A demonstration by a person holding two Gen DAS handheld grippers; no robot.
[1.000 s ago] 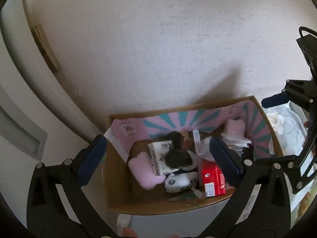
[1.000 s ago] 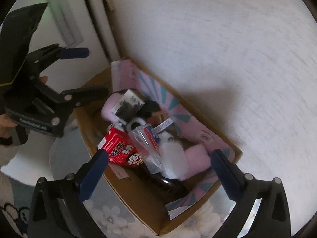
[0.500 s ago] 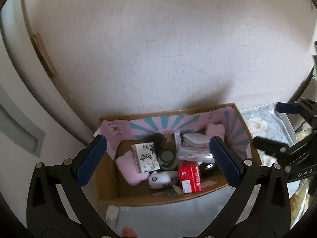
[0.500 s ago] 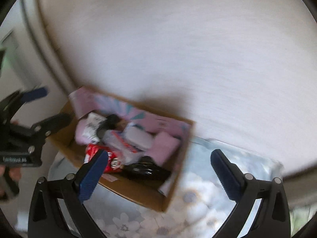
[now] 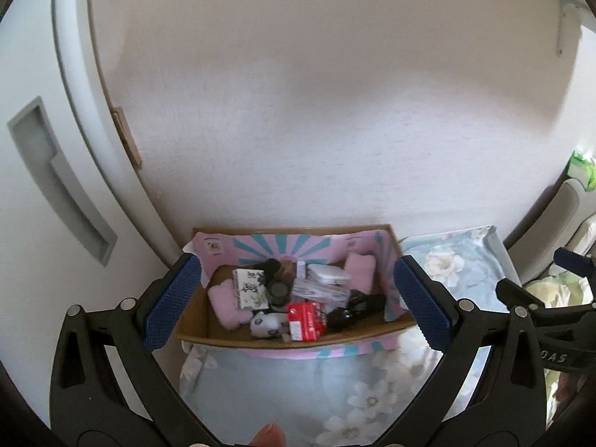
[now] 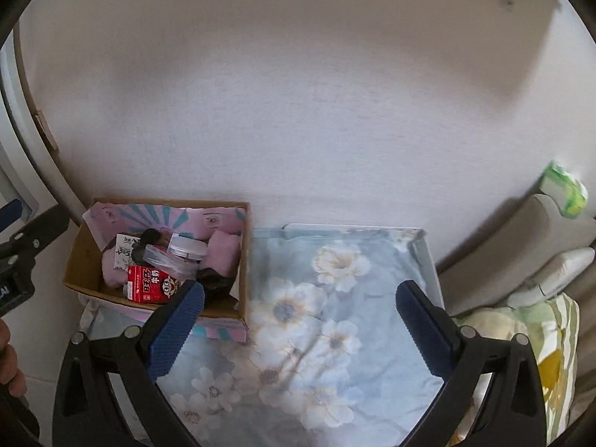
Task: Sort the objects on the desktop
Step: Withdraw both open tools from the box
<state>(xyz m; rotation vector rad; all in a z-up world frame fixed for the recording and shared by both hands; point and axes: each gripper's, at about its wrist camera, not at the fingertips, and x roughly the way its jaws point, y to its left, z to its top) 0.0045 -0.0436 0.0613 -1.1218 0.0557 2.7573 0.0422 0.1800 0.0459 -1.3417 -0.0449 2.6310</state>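
A cardboard box (image 5: pixel 193 320) with a pink and teal lining stands against the wall, also in the right wrist view (image 6: pixel 80 260). It holds a red milk carton (image 5: pixel 304 321) (image 6: pixel 149 284), pink cloths (image 5: pixel 225 307), a white printed box (image 5: pixel 250 289), a clear plastic case (image 5: pixel 320 290) and black items (image 5: pixel 354 309). My left gripper (image 5: pixel 296 307) is open and empty, held above and back from the box. My right gripper (image 6: pixel 301 327) is open and empty over the floral cloth to the box's right.
The box sits on a table covered by a blue floral cloth (image 6: pixel 335 316) (image 5: pixel 298 391). A white wall is behind. A door with a recessed handle (image 5: pixel 59 182) is at left. Cushions and a green pack (image 6: pixel 562 190) lie at right.
Both grippers have pulled back and up from the box, which looks smaller now. The right gripper has swung right, over the floral cloth.
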